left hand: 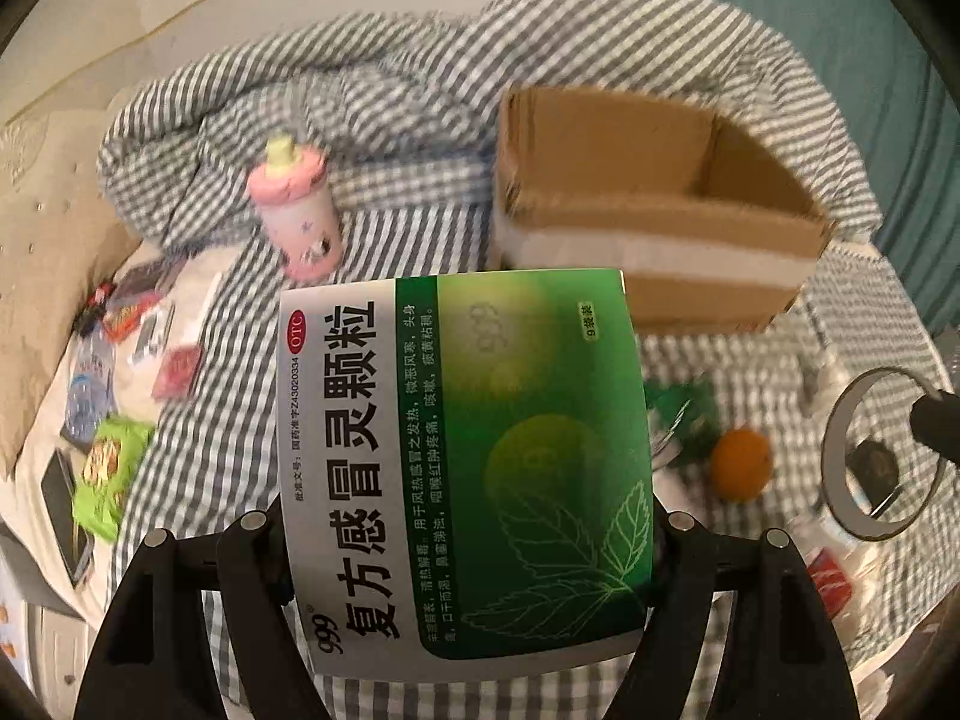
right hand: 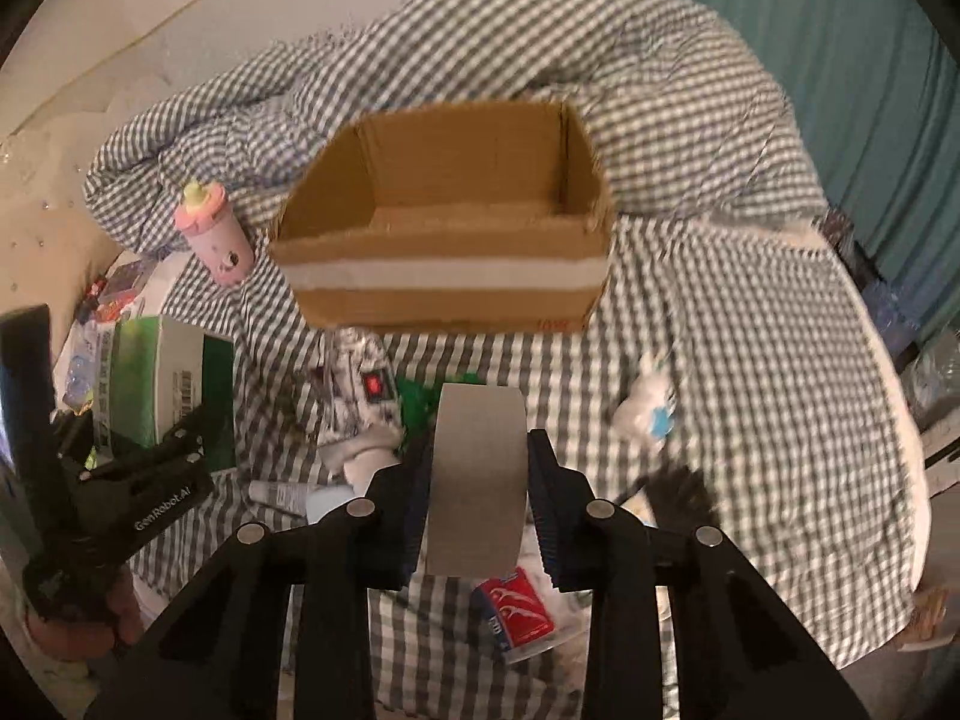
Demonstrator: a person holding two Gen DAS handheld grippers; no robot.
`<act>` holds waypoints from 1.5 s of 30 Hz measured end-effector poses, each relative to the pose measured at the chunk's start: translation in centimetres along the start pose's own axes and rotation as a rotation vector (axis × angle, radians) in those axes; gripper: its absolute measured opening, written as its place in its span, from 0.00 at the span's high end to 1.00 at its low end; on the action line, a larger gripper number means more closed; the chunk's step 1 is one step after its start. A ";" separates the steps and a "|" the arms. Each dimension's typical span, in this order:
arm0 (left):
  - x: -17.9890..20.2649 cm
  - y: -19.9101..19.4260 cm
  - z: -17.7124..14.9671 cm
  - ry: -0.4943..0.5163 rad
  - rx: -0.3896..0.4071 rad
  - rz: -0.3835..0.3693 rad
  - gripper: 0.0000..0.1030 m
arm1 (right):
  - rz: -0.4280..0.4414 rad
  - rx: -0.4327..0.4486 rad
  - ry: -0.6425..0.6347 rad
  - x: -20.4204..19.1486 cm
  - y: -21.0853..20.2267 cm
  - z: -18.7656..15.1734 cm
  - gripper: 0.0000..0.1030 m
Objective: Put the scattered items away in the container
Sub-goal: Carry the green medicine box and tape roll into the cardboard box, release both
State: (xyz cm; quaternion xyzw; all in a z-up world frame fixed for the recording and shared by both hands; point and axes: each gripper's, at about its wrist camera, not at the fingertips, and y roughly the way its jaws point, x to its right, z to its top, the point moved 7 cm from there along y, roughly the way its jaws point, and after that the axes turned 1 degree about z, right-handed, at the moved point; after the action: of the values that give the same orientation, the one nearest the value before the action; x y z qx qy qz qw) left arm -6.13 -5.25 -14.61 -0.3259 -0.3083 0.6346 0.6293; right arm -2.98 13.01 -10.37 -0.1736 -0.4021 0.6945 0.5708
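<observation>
Both tools are loaded. Left tool (left hand: pixel 468 516) clamps a green and white medicine box (left hand: pixel 462 456) between its fingers, holding it up over the bed; the same box (right hand: pixel 162 384) and tool (right hand: pixel 150 480) show at the left edge of the right wrist view. Right tool (right hand: pixel 480 480) grips a grey roll of tape (right hand: pixel 477 474) edge-on between its blue-padded fingers (right hand: pixel 549 504).

Ahead of both stands the open cardboard box (right hand: pixel 444 294) on the checked quilt (right hand: pixel 720 330), its inside bare as far as can be seen; in the left view it (left hand: pixel 654 228) sits beyond and to the right of the held medicine box. A pink bottle (left hand: pixel 297 210) with a yellow cap leans on the quilt just left of the cardboard box.

Scattered between the tools and the box lie an orange (left hand: pixel 741 462), a green wrapper (right hand: pixel 420 405), a crumpled white packet (right hand: pixel 360 396) with a red mark, a white and blue item (right hand: pixel 648 408), a small white tube (right hand: pixel 282 495) and a red card pack (right hand: pixel 519 615) beneath the right tool. Snack packets (left hand: pixel 108 468) clutter the bed's left side, and a ring light (left hand: pixel 882 456) stands at the right.
</observation>
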 end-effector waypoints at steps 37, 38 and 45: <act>6.1 -0.5 11.0 0.013 0.122 -0.087 0.23 | -0.017 -0.303 0.122 11.8 12.3 -4.2 0.26; 6.3 -0.3 10.8 0.014 0.115 -0.088 0.23 | -0.043 -0.299 0.096 11.7 12.5 -4.1 0.26; 7.0 0.0 10.3 0.026 0.094 -0.085 0.23 | -0.109 -0.298 -0.005 10.5 13.8 -4.0 0.26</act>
State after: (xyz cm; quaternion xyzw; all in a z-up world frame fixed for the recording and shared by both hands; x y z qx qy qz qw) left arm -14.38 1.90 -8.67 -0.2907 -0.2837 0.6167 0.6743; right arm -12.22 23.85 -21.00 -0.2326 -0.5112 0.5954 0.5746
